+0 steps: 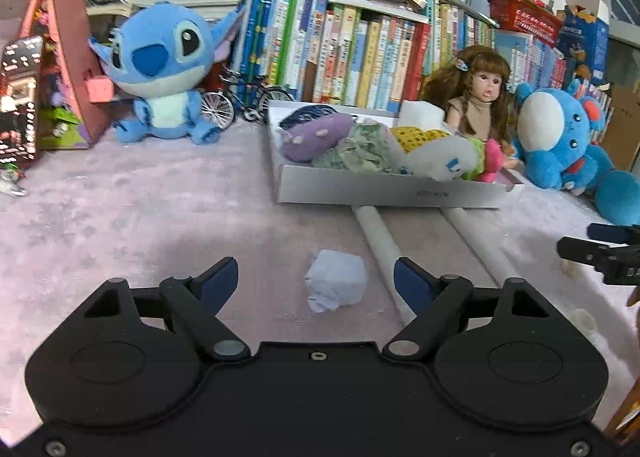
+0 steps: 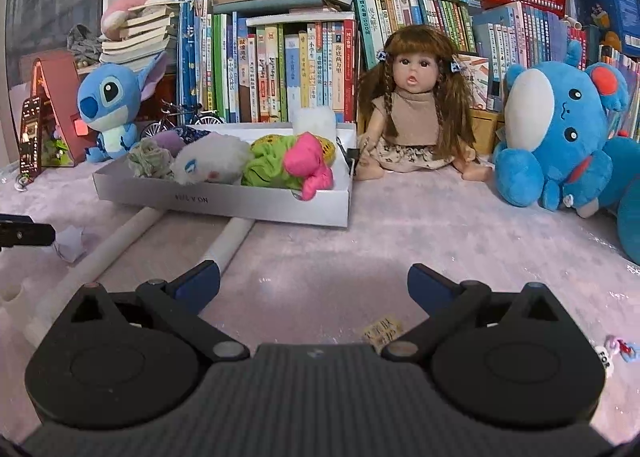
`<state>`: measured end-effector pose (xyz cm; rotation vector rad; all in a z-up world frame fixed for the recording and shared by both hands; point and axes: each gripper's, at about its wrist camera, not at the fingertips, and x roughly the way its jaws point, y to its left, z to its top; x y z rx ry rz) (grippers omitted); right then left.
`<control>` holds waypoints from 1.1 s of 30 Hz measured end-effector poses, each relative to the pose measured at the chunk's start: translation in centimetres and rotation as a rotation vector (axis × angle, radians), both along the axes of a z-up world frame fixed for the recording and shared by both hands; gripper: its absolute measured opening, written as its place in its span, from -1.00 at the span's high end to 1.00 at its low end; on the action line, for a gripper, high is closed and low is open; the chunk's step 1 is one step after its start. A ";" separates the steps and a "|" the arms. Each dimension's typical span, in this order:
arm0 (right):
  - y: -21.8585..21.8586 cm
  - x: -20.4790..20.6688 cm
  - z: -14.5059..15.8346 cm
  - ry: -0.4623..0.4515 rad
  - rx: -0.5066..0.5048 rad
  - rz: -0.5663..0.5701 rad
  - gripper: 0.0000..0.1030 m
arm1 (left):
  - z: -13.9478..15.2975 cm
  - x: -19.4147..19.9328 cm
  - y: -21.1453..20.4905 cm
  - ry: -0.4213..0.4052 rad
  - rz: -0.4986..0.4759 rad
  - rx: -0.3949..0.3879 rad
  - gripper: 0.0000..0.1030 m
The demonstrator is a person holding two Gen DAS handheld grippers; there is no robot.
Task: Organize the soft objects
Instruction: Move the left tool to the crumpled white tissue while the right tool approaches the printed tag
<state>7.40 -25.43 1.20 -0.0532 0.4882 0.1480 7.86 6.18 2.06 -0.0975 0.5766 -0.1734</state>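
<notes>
A crumpled pale lilac-white soft wad lies on the pink cloth just ahead of my open, empty left gripper, between its fingers' line. It also shows at the left edge of the right wrist view. A shallow white box holds several soft items: a purple plush, a green-grey cloth, a white plush, a green cloth and a pink plush. My right gripper is open and empty over bare cloth.
The box rests on two white tubes. A Stitch plush, a doll and a blue plush sit before a row of books. A small toy bicycle and a pink toy house stand at left.
</notes>
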 end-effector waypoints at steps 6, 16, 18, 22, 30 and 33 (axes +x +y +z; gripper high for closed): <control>-0.2 -0.5 -0.5 0.017 -0.007 -0.015 -1.00 | -0.1 -0.9 1.1 0.008 0.007 -0.020 -0.51; -0.5 -0.5 -1.3 0.044 -0.002 -0.048 -1.00 | -0.5 -1.4 0.8 0.036 -0.031 -0.066 -0.32; -0.6 -0.5 -1.4 0.047 0.002 -0.056 -1.00 | -0.6 -1.2 0.6 0.033 -0.025 -0.066 -0.29; -0.9 -0.3 -1.8 0.061 0.016 -0.076 -1.00 | -0.7 -0.5 0.3 0.038 -0.019 -0.065 -0.23; -1.4 -0.4 -2.3 0.082 0.041 -0.096 -0.87 | -1.3 0.9 -0.7 0.060 -0.006 -0.054 -0.08; -1.3 -0.4 -2.5 0.086 0.040 -0.097 -0.79 | -1.2 1.2 -1.1 0.061 -0.012 -0.050 -0.04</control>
